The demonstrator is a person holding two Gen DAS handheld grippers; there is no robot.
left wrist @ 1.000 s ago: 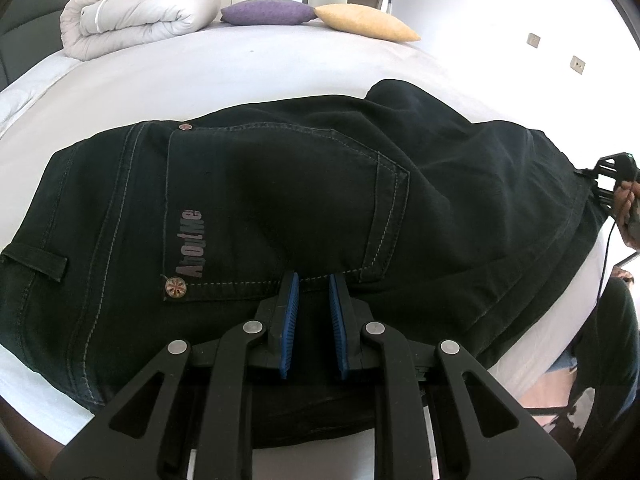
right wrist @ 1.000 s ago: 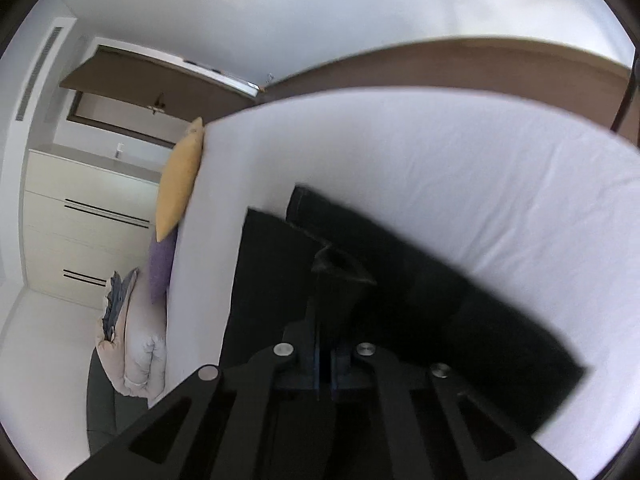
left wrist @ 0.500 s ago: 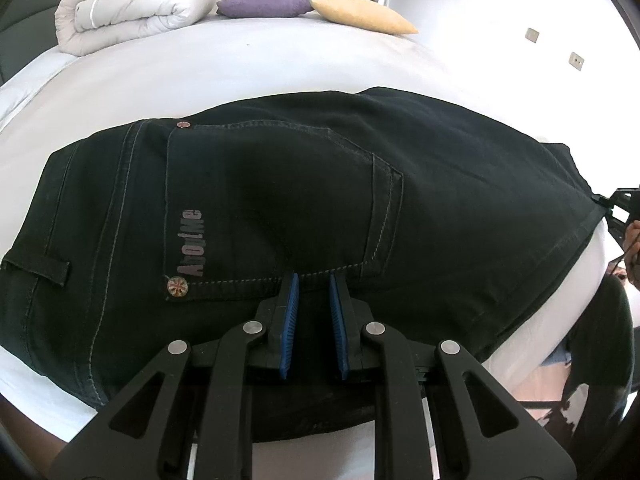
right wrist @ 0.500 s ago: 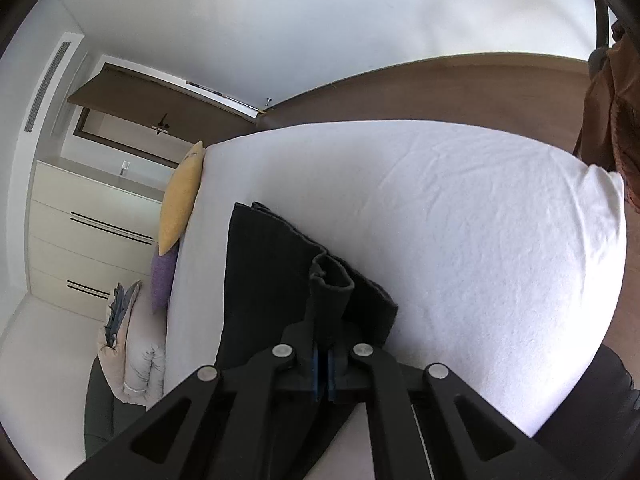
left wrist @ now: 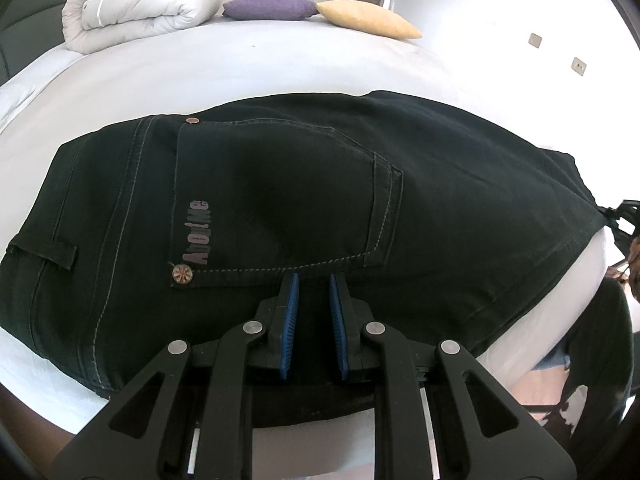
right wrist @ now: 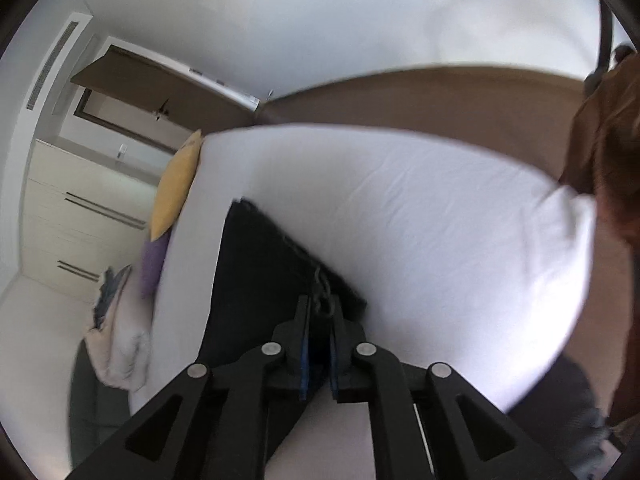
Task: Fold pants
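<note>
Left gripper (left wrist: 313, 280): nearest the left wrist lens; blue-padded fingers (left wrist: 289, 312) stand narrowly parted with a plain gap between them, nothing pinched. Tips sit over the near edge of the black jeans (left wrist: 280, 200), just below the back pocket's lower seam; contact with the cloth cannot be told.

Right gripper (right wrist: 319, 304): fingers drawn in close on a bunched fold of the jeans' dark cloth (right wrist: 256, 280), which rises between the tips. View is motion-blurred.

Black jeans: lie flat across the white bed (left wrist: 200, 80), seat side up, waistband to the left of the left wrist view. Far right end reaches the bed's edge, where the other gripper (left wrist: 624, 220) shows at the frame margin.

Back pocket (left wrist: 280, 200): grey stitching, grey lettering along its left edge, a patterned rivet (left wrist: 183, 275) at the near corner and a copper rivet (left wrist: 193, 120) at the far one.

Belt loop (left wrist: 44, 250): on the waistband, far left.

Bed: white sheet, bare beyond the jeans.

Purple cushion (left wrist: 268, 7): at the far end of the bed, touching a yellow cushion (left wrist: 368, 20) to its right.

Folded duvet (left wrist: 136, 12): pale, rolled, left of the cushions.

Drawer unit (right wrist: 80, 216): cream, past the bed's head in the right wrist view.
</note>
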